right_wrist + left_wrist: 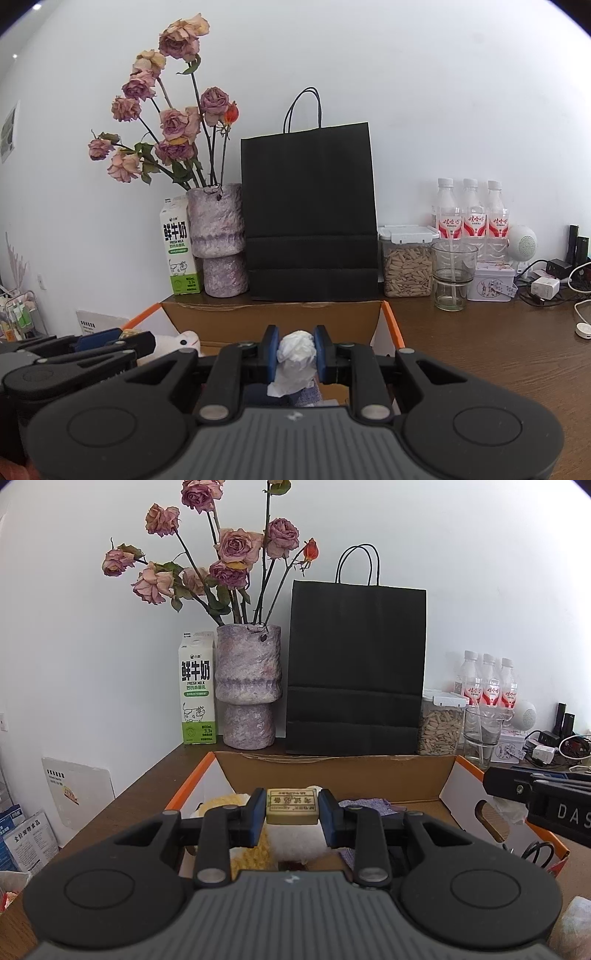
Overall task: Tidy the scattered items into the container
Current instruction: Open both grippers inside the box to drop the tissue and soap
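Note:
My left gripper (292, 814) is shut on a small tan block with printed characters (292, 806) and holds it above the open cardboard box (332, 775). Inside the box lie a white and yellow plush toy (291, 843) and a purple patterned cloth (369, 805). My right gripper (295, 350) is shut on a crumpled white tissue (295, 354), held above the same box (273, 317) at its right side. The left gripper's body shows at the left of the right wrist view (74, 354); the right gripper's body shows at the right of the left wrist view (546, 801).
Behind the box stand a black paper bag (356, 668), a purple vase of dried roses (248, 686), a milk carton (197, 690), a jar of seeds (406, 266), a glass cup (452, 275), water bottles (469, 218), a tin (491, 282), and chargers with cables (546, 286).

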{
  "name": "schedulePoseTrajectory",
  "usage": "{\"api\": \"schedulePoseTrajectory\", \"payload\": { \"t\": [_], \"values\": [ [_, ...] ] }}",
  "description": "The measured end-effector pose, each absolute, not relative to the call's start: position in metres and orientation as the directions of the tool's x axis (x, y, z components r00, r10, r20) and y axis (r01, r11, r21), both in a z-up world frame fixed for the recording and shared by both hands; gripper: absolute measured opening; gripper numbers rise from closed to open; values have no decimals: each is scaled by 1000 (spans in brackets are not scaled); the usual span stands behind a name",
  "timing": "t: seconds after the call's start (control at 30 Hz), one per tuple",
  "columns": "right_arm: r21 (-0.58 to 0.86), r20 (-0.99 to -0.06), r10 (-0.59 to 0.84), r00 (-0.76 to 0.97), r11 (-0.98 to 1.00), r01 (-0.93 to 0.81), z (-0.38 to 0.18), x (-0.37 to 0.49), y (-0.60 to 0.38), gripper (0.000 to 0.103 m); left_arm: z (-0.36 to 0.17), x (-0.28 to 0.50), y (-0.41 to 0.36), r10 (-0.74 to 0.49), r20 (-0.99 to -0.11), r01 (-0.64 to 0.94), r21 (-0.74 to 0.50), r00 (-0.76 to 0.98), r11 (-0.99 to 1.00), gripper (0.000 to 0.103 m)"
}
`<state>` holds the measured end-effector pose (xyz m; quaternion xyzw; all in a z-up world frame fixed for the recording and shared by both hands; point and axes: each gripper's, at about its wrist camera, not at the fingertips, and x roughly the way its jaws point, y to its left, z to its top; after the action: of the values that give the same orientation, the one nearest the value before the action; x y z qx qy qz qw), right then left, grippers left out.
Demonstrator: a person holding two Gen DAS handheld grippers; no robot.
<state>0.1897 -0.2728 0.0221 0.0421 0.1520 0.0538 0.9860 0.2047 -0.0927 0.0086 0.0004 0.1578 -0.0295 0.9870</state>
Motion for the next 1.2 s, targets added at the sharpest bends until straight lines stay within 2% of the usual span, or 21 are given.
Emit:
{"api": "schedulePoseTrajectory", "payload": {
  "t": [0.03,0.07,0.1,0.13,0.17,0.2,0.23,0.37,0.6,1.2],
  "values": [
    [99,-297,117,948,991,-91,22,190,-273,20,9,204,-92,-53,-308,53,-9,950,999,32],
    [98,-300,113,947,991,-87,21,190,-273,22,9,204,-91,-48,-296,46,-14,954,999,43],
    [93,-302,102,948,993,-77,21,189,-273,30,10,202,-90,-44,-288,41,-17,957,999,55],
    [88,-304,102,947,993,-79,21,188,-273,39,12,200,-88,-36,-280,33,-18,959,999,81],
    [87,-300,103,949,993,-80,21,187,-273,66,13,198,-87,-25,-265,21,-20,964,1000,101],
    [87,-287,100,953,993,-78,21,185,-273,91,15,194,-86,-14,-236,9,-21,972,1000,103],
    [86,-267,95,959,993,-75,22,181,-273,98,16,191,-85,-4,-212,-1,-22,977,1000,103],
    [92,-237,89,967,993,-68,26,173,-274,103,20,188,-81,9,-219,-21,-49,976,999,103],
    [88,-262,95,960,993,-74,26,170,-272,103,20,189,-76,-59,-259,34,-101,964,994,103],
    [66,-249,97,964,994,-83,26,158,-266,103,18,180,-68,-98,-275,57,-154,956,986,103]
  ]
}}
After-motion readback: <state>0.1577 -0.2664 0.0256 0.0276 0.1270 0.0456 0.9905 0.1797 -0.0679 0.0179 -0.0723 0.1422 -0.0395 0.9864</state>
